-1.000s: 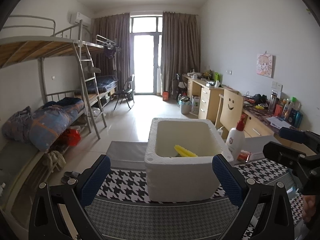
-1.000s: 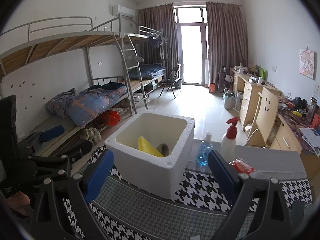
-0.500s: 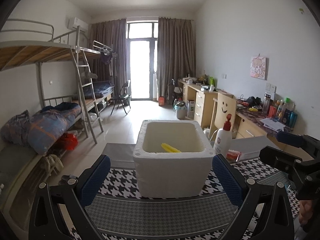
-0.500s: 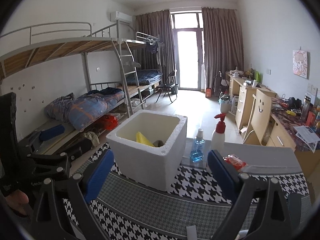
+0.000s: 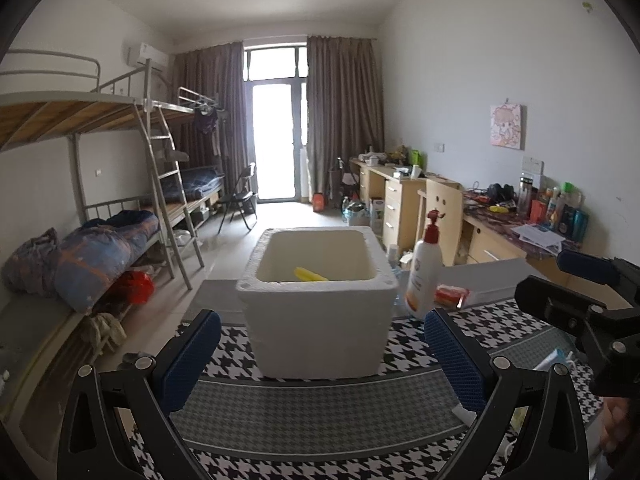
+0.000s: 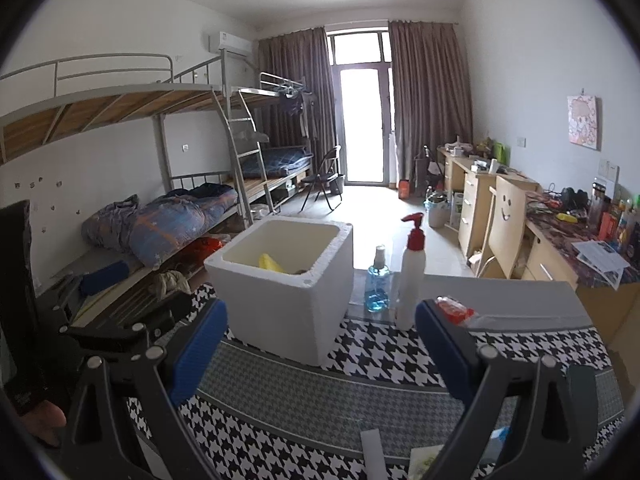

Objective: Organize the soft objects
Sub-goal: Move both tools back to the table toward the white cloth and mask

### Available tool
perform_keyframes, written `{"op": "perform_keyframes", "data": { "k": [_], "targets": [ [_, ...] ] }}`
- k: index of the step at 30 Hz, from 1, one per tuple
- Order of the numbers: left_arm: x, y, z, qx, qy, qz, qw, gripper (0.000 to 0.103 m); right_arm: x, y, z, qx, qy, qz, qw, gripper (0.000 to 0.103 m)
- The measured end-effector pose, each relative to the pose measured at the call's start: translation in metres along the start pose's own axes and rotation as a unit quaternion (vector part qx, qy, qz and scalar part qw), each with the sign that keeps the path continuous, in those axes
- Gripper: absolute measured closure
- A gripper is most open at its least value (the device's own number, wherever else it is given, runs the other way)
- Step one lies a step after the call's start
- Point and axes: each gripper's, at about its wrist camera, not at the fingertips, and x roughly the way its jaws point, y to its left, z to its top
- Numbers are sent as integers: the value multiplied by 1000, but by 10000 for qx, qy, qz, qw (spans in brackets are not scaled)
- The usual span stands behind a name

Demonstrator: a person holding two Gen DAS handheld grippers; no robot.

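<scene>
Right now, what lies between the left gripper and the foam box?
Only bare houndstooth cloth lies between the open left gripper and the foam box, seen in the left wrist view.

Foam box: white outside, cream inside. Soft item in box: yellow. Table cloth: black-and-white houndstooth with grey bands. Pump bottle: white, red pump. Spray bottle: clear, blue liquid. Gripper pads: blue, on black frames.

Both tools backed off from the foam box a bit, so it looks smaller and lower now.
</scene>
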Motion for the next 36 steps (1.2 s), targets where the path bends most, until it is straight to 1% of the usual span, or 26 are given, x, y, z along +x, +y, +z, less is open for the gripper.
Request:
{"op": "perform_keyframes", "data": {
  "k": [2, 4, 15, 22, 30, 33, 36],
  "targets": [
    [-3, -1, -2, -19, -30, -62, 10000, 1, -5, 0, -5, -34, -41, -81, 10000, 6],
    [-6, -3, -4, -36, -40, -163, 9999, 1, -8, 0, -8, -23, -49, -74, 10000, 6],
    [-18, -15, -13, -4, -160, -297, 9994, 1, -26, -5, -21, 31, -119, -140, 9998, 6],
    [-21, -19, -20, -123, -195, -419, 9989, 1, -33, -8, -29, 48, -134, -201, 9997, 6],
    [-25, -29, -30, -104, -187, -598, 9980, 1, -43, -13, -39, 127, -190, -272, 9994, 6],
    [-29, -36, -34, 51, -314, -627, 9975, 1, -44, -14, -42, 135, -182, -306, 9993, 6],
    [-29, -37, -36, 19, -283, -671, 9973, 1, -47, -17, -46, 179, -194, -328, 9991, 6]
  ]
}}
